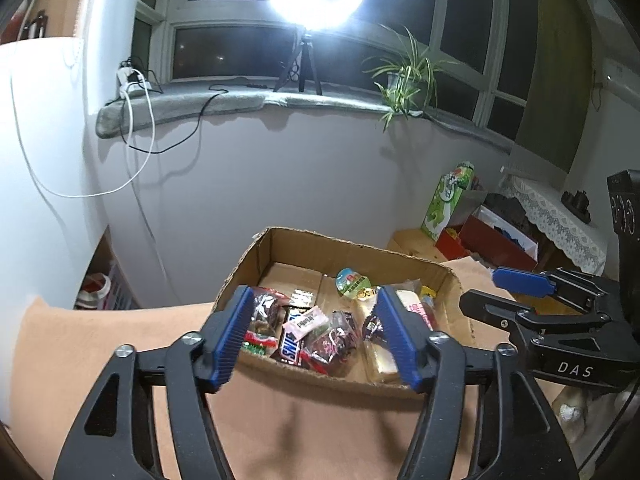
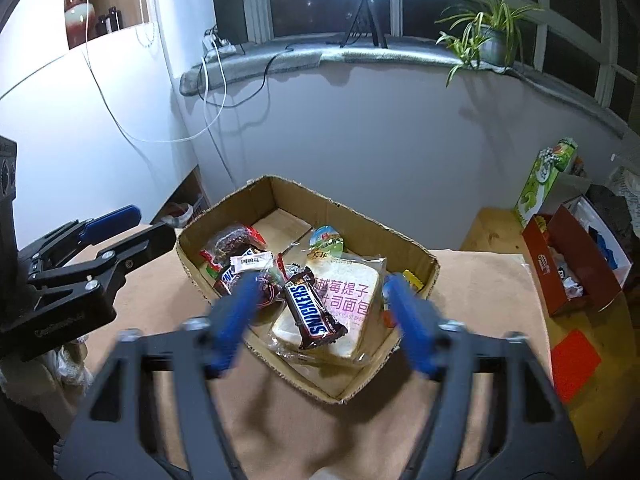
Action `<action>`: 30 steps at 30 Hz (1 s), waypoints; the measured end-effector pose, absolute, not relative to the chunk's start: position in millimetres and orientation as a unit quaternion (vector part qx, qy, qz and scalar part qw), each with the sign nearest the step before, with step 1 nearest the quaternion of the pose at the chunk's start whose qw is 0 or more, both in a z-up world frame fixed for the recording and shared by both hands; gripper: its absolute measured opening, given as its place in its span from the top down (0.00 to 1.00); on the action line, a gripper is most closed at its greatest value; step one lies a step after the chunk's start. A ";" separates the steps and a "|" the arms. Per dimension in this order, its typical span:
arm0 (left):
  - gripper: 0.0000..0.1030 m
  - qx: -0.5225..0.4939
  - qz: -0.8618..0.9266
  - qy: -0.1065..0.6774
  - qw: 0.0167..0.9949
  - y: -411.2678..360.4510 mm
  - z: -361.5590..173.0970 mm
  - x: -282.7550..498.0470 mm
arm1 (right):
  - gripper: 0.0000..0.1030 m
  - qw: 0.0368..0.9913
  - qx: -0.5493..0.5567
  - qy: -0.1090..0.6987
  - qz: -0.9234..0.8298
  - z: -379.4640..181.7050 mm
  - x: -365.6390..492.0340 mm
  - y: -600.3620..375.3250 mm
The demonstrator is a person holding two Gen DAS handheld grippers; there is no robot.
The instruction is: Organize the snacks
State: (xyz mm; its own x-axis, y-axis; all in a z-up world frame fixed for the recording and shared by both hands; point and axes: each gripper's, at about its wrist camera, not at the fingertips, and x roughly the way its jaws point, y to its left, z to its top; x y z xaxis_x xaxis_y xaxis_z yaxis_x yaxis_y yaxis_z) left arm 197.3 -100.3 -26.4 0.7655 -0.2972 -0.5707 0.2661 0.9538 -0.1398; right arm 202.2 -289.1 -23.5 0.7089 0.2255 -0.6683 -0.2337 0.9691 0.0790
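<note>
Both tongs are standing spread and empty: the left gripper (image 1: 314, 336) and right gripper (image 2: 320, 312) are hovering just short of the cardboard box (image 2: 224, 216), pinching nothing. Inside the box are lying a Snickers bar (image 2: 314, 310), a bagged toast loaf (image 2: 348, 320) and a jelly cup (image 2: 327, 242). The tan tabletop (image 2: 320, 420) is showing no stray snacks, so the sorting is looking nearly complete.

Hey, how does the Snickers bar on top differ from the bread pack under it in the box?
The Snickers bar is narrow and long in a dark brown wrapper; the bread pack is broad, square and pale in clear plastic with pink lettering. The Snickers bar lies diagonally on top; the bread pack lies flat beneath it. Both sit at the right end of the cardboard box, with neither gripper holding them.
</note>
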 end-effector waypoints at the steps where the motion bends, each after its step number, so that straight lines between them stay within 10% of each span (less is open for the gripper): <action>1: 0.34 -0.026 -0.148 0.305 0.941 -99.6 -25.3 194.6 | 0.15 0.927 -0.008 0.355 0.121 -21.8 198.6 -289.6; 30: 0.22 -0.011 -0.104 0.276 0.956 -99.2 -9.9 146.3 | 0.06 0.945 -0.038 0.313 0.093 -6.2 155.6 -287.1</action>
State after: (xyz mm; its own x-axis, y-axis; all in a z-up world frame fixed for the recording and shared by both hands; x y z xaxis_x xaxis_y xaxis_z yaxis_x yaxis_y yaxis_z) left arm 146.3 -99.2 -9.9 0.8264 -0.2056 -0.5243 0.1930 0.9780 -0.0794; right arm 155.6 -287.1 -6.2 0.7873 0.1521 -0.5975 -0.1998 0.9797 -0.0139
